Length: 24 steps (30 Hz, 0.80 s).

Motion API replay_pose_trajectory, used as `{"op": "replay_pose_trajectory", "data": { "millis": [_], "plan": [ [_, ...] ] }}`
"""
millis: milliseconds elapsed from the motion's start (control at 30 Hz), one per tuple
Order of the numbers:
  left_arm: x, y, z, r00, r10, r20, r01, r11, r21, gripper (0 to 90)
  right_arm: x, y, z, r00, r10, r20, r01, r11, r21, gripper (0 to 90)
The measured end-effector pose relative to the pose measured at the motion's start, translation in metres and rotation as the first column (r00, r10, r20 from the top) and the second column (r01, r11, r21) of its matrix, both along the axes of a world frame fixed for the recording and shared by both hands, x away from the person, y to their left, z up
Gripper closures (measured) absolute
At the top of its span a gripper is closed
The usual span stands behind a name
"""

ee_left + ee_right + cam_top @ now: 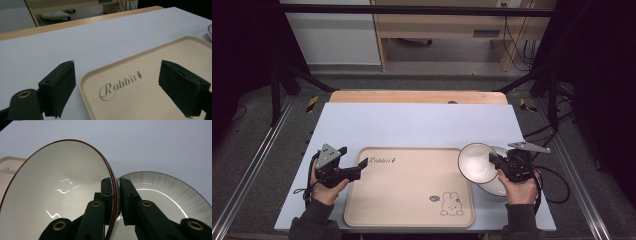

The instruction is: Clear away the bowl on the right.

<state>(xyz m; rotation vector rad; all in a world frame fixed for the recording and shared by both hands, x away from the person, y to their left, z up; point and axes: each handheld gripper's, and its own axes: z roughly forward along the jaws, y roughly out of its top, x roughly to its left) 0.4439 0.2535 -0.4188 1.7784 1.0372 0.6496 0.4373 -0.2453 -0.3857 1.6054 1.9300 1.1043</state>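
Note:
A beige tray [407, 200] printed "Rabbit" and a rabbit drawing lies on the pale blue mat. My left gripper [354, 161] hovers open over the tray's near-left corner [105, 75], nothing between its jaws. My right gripper [493, 161] is shut on the rim of a white bowl [476, 162] with a red-brown edge [62, 187], which is tipped on its side above the tray's right edge. Under and behind it lies a white plate [165, 192] with a dark rim and grey streaks [494, 187].
The pale blue mat [412, 125] covers a wooden table [412, 96]. Beyond the table stand wooden furniture and cables. Dark frame rails run along both sides.

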Motion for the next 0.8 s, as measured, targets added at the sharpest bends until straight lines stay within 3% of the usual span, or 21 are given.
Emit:
{"op": "replay_pose_trajectory", "data": {
  "millis": [800],
  "plan": [
    [0.0, 0.0, 0.0, 1.0, -0.009, 0.001, 0.009, 1.0, 0.0, 13.5, 0.01, 0.039, 0.007, 0.9924, 0.122, 0.012, -0.122, 0.992, 0.009, 81.7]
  ]
}}
